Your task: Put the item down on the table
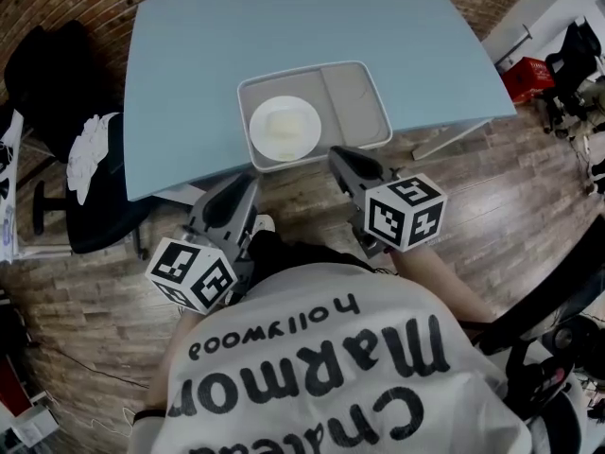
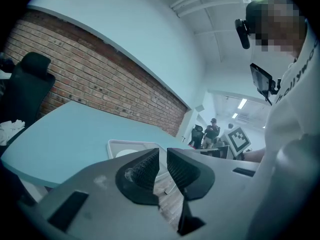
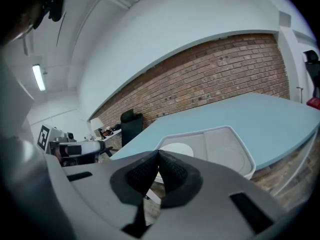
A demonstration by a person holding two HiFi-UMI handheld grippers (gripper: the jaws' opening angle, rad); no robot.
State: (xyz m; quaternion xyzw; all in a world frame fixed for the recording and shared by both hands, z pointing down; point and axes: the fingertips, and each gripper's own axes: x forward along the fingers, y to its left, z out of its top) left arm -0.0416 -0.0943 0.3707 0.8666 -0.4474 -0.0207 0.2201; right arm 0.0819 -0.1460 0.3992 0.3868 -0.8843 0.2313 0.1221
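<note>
A grey-white two-part tray (image 1: 376, 97) rests at the near edge of the light blue table (image 1: 284, 26). In its left part lies a white plate (image 1: 261, 130) carrying a pale, flat, squarish item (image 1: 286, 125). The tray's right part holds nothing. My left gripper (image 1: 248, 180) hovers off the table, just short of its near edge, with only a thin slit between its pads and nothing in it. On the other side, my right gripper (image 1: 338, 154) points at the tray's near right corner, pads touching, also holding nothing. Tray (image 3: 235, 144) and plate (image 3: 177, 149) show past the right gripper (image 3: 159, 156).
A black office chair (image 1: 57, 74) with a white cloth (image 1: 90, 145) on it stands left of the table. A red box (image 1: 527, 76) sits on the floor at far right. Wood floor lies under me. A brick wall (image 2: 100, 79) backs the table.
</note>
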